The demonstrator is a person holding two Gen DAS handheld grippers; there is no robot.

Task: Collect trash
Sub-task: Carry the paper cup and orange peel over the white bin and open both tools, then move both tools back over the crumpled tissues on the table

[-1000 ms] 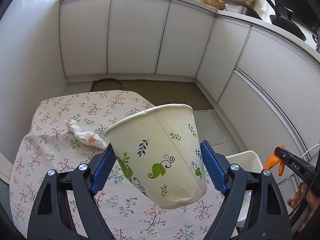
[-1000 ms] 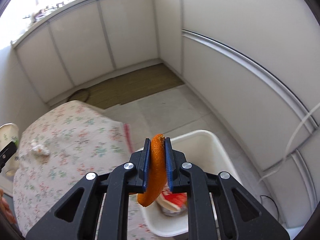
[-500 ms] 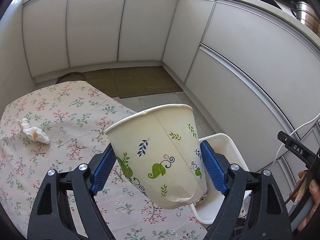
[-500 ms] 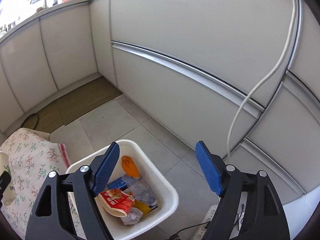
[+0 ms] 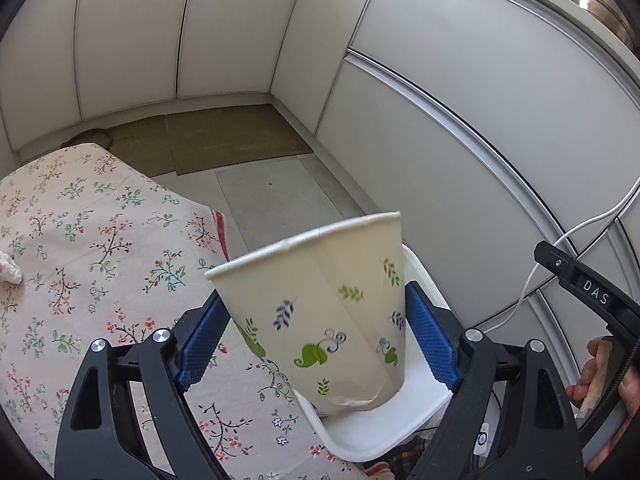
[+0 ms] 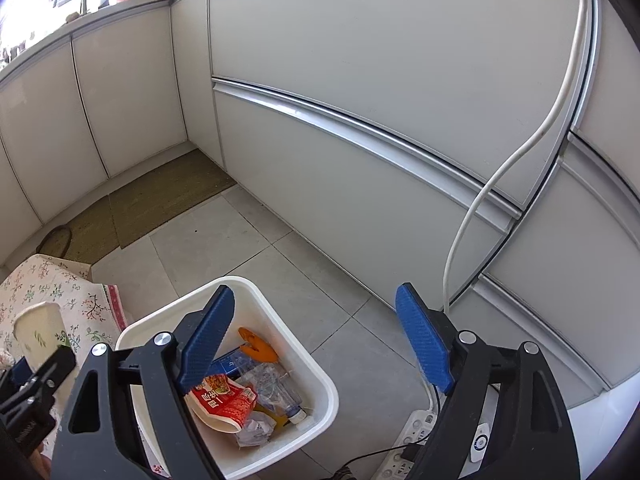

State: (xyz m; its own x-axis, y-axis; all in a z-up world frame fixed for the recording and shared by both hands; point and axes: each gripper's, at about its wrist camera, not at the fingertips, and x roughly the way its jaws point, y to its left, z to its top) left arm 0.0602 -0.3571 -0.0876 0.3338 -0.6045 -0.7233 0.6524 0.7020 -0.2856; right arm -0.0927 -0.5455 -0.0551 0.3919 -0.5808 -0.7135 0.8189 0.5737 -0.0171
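A paper cup point(image 5: 320, 312) printed with leaves sits tilted between the blue pads of my left gripper point(image 5: 316, 296). Its jaws are opening, and a thin gap shows at the right pad. The cup hangs over the white trash bin point(image 5: 380, 440) beside the table. My right gripper point(image 6: 314, 292) is over the same bin point(image 6: 248, 280), its jaws opening wide with nothing between them. An orange peel point(image 6: 256, 346) lies in the bin with a red wrapper point(image 6: 224, 400) and a clear bottle point(image 6: 276, 392). A crumpled tissue point(image 5: 8, 268) lies on the floral tablecloth point(image 5: 80, 240).
White cabinet fronts point(image 6: 360, 80) close off the back and right. A white cable point(image 6: 520, 152) hangs down to a power strip point(image 6: 404, 440) on the tiled floor beside the bin. A brown mat point(image 6: 160, 200) lies in the corner. A person's hand point(image 5: 600, 380) holds the right gripper.
My right gripper opened and the orange peel dropped into the bin. My left gripper swung right with the cup until it was over the bin, and the cup now sits looser and more tilted.
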